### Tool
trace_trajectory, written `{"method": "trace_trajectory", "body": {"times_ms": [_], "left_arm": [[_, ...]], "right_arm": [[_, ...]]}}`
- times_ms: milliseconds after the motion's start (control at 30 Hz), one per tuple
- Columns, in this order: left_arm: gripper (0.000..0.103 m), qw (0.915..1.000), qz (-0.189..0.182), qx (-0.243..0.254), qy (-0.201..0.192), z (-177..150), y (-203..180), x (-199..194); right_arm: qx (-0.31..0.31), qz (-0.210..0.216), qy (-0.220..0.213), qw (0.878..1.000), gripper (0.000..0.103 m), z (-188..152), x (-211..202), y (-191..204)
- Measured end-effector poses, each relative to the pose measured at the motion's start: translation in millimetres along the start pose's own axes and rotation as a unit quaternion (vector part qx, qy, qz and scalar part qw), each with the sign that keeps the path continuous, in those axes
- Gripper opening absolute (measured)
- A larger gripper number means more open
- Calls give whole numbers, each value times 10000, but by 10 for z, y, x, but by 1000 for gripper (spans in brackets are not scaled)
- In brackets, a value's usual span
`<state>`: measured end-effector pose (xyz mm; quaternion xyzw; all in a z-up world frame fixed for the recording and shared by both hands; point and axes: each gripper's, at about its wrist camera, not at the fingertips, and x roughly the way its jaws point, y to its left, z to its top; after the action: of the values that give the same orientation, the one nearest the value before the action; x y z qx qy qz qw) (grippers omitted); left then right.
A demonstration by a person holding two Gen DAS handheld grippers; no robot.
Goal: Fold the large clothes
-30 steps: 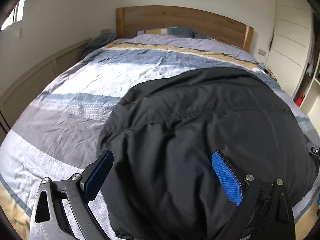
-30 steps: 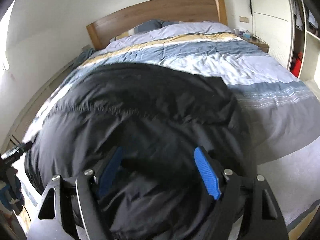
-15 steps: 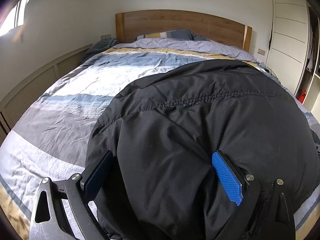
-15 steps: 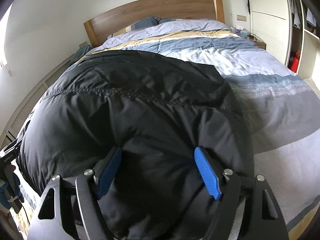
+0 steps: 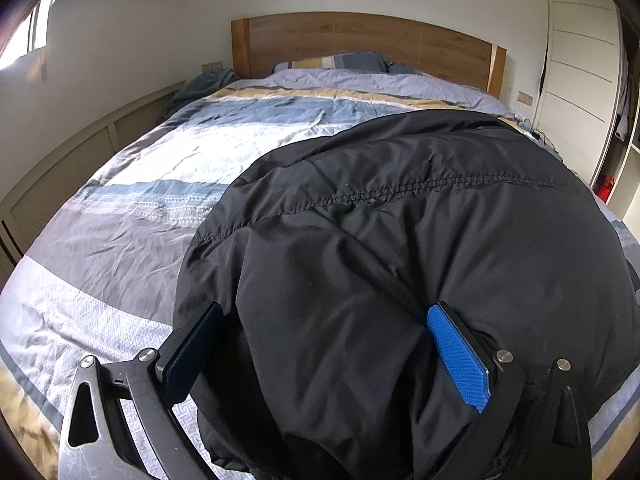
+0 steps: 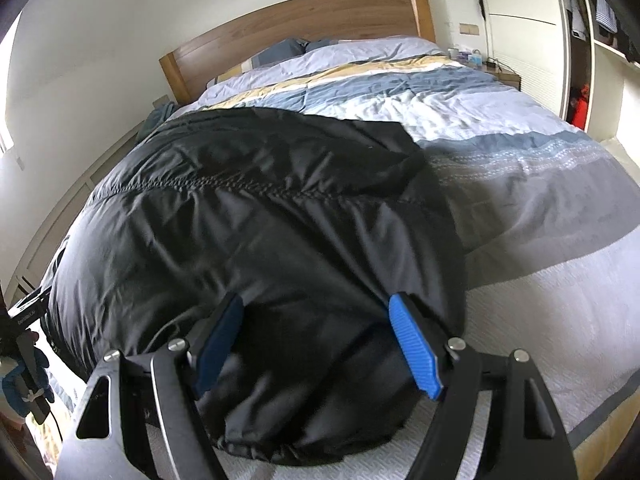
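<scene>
A large black padded jacket (image 5: 400, 240) lies spread across the foot of the bed, also in the right wrist view (image 6: 260, 220). A stitched seam runs across it. My left gripper (image 5: 324, 332) stands wide, with a thick bulge of the jacket's near edge filling the gap between its blue pads (image 5: 456, 360). My right gripper (image 6: 316, 328) stands the same way on the jacket's near edge, with fabric bunched between its pads (image 6: 412, 344). Whether the pads squeeze the fabric cannot be made out.
The bed has a striped blue, grey, white and yellow duvet (image 5: 168, 184), pillows and a wooden headboard (image 5: 360, 44). White wardrobe doors (image 5: 580, 80) and shelves stand at the right. A low wall panel (image 5: 60, 168) runs along the left. A bedside table (image 6: 500, 72) holds small items.
Both grippers have lifted and pushed the jacket's near edge toward the headboard. The fabric now bulges up higher and the seam has moved further away.
</scene>
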<state>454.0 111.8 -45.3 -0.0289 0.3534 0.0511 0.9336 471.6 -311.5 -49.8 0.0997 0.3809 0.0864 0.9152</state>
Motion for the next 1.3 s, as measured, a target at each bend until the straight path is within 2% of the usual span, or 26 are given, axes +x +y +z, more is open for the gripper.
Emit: {"method": "trace_trajectory", "body": {"times_ms": [200, 367, 500, 600, 733, 833, 900, 1000, 1067, 1133, 1200, 1233, 1267, 1300], "left_arm": [[102, 9999, -115, 19, 106, 36, 70, -85], [103, 9991, -201, -331, -145, 129, 359, -315], [102, 9978, -271, -594, -133, 194, 654, -361], [102, 9947, -351, -963, 60, 191, 912, -276], [102, 9830, -678, -1628, 519, 111, 1242, 12], [102, 9758, -877, -1851, 772, 69, 1324, 232], [102, 9693, -1034, -2037, 908, 37, 1381, 401], [102, 9537, -1447, -2393, 1110, -43, 1455, 641], [102, 9427, -1733, -2569, 1234, -82, 1471, 779], [102, 9320, -2020, -2677, 1374, -111, 1454, 915], [102, 9139, -2393, -2871, 1584, -154, 1405, 1044], [102, 8984, -2658, -3042, 1721, -182, 1382, 1110], [102, 8893, -2842, -3119, 1763, -196, 1363, 1123], [102, 8740, -3158, -3210, 1827, -215, 1338, 1160]], "right_arm": [[282, -110, -168, 9994, 75, -7, -281, -261], [872, -121, -392, 9953, 82, 30, -548, -640], [1248, 12, -368, 9915, 82, 92, -597, -894], [1616, 456, -184, 9856, 83, 120, -479, -1047], [2200, 1146, 333, 9682, 83, 65, -68, -1210], [2499, 1231, 744, 9575, 83, -16, 260, -1269], [2650, 1476, 890, 9487, 83, -66, 458, -1274], [2951, 1979, 1105, 9282, 85, -151, 745, -1267], [2932, 2043, 1124, 9272, 92, -168, 846, -1231], [2878, 2147, 1154, 9262, 94, -152, 921, -1165], [2903, 2454, 1263, 9163, 96, -133, 1000, -1087], [2893, 2663, 1339, 9096, 96, -116, 1040, -1012], [2828, 2804, 1374, 9069, 97, -101, 1062, -939], [2716, 2889, 1405, 9072, 98, -91, 1087, -861]]}}
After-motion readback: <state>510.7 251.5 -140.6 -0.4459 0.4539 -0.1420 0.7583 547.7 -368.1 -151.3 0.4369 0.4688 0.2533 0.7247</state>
